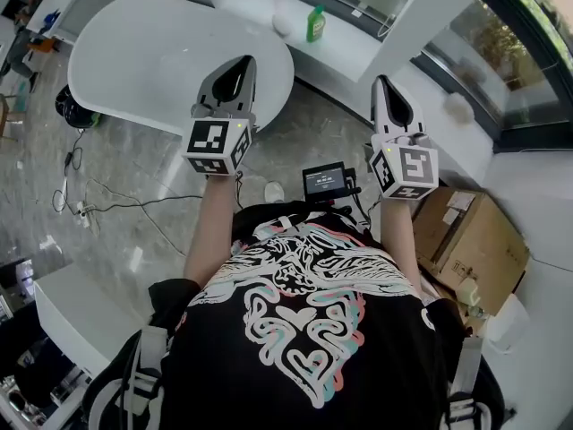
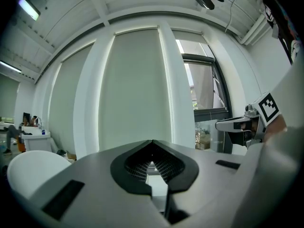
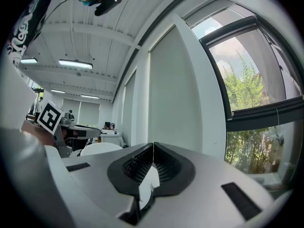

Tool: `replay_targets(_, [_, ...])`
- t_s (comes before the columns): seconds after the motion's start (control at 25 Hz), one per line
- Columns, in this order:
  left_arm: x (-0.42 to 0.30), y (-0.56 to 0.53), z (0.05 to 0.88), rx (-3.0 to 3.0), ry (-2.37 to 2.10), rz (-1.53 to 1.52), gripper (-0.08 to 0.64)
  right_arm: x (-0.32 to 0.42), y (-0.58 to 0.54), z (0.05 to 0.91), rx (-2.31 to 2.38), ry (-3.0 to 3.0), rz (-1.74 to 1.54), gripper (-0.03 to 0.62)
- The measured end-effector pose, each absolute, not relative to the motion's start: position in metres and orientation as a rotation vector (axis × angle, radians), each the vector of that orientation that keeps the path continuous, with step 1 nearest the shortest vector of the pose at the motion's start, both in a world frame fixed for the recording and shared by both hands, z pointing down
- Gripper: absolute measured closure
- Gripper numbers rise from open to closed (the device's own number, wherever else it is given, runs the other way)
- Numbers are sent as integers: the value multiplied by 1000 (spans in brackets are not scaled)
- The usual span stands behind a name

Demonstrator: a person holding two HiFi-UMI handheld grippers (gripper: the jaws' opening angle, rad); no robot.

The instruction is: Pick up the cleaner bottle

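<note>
Bottle (image 1: 315, 23), green, stood upright on the white ledge (image 1: 358, 47) at 12 o'clock in head view, long axis vertical, just beside a white rounded object (image 1: 282, 16). Left gripper (image 1: 248, 61) clenched, nothing between jaws; right gripper (image 1: 380, 80) also clenched and empty. Both were held about level, well short of the bottle. It lay at 1 o'clock from the left tips and 11 o'clock from the right; distance looked about even, left maybe slightly nearer. Neither gripper view showed the bottle. Cardboard box (image 1: 474, 240) at 4 o'clock, contents not visible.
</note>
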State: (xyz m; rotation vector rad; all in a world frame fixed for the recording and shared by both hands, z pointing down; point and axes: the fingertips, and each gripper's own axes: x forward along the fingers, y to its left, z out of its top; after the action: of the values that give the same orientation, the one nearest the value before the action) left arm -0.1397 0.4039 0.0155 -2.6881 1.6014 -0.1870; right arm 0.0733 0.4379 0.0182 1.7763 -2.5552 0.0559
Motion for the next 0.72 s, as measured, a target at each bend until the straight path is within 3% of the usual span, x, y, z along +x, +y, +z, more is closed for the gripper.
replay_targets(0.72, [-88, 422, 34, -2667, 1622, -221, 543, 125, 453, 34, 1764, -2553, 43, 563])
